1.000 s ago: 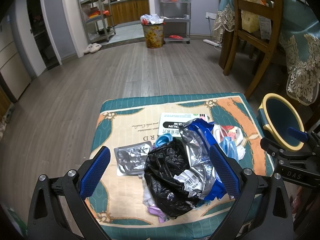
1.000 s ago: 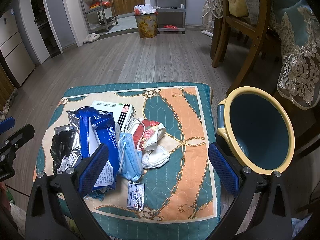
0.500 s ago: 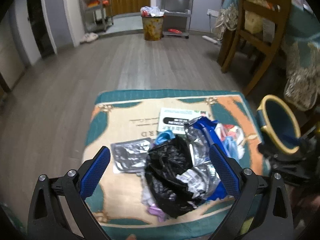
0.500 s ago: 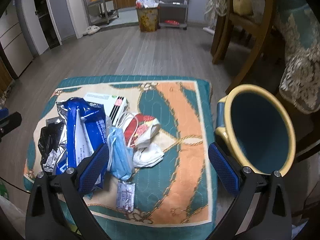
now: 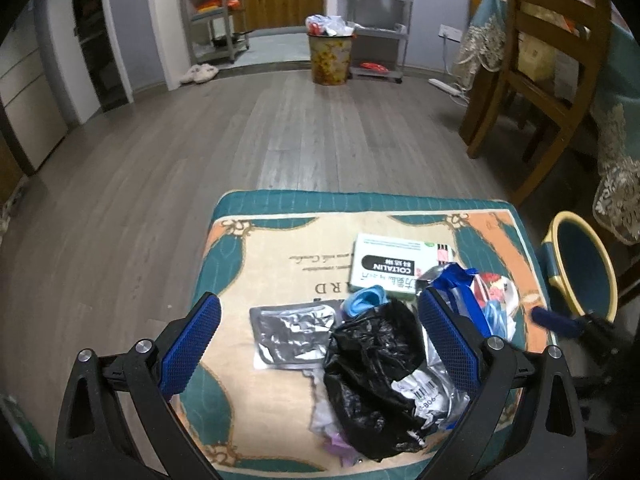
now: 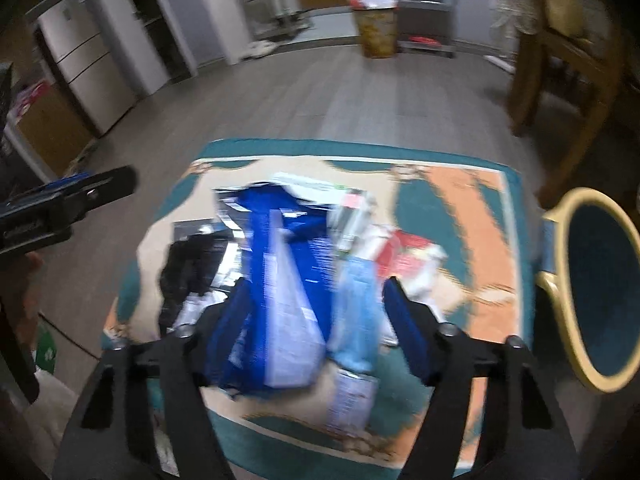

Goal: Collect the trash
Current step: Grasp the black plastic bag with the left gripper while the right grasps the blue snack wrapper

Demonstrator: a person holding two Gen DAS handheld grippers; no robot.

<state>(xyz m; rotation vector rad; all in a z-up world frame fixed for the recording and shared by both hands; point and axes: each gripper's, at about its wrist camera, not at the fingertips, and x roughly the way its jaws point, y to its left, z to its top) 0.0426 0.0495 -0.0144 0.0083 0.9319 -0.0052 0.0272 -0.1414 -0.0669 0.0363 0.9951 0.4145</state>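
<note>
Right gripper (image 6: 316, 312), fingers wide, straddles blue wrapper (image 6: 280, 280): drop lower, pinch mid-pack, then carry to bin (image 6: 596, 296) at 3 o'clock. Left gripper (image 5: 320, 344) wide, idle.

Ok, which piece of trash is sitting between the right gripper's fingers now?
The blue-and-white plastic bag, between the open right gripper fingers; the pale blue mask is beside it, the black bag outside to the left.
</note>
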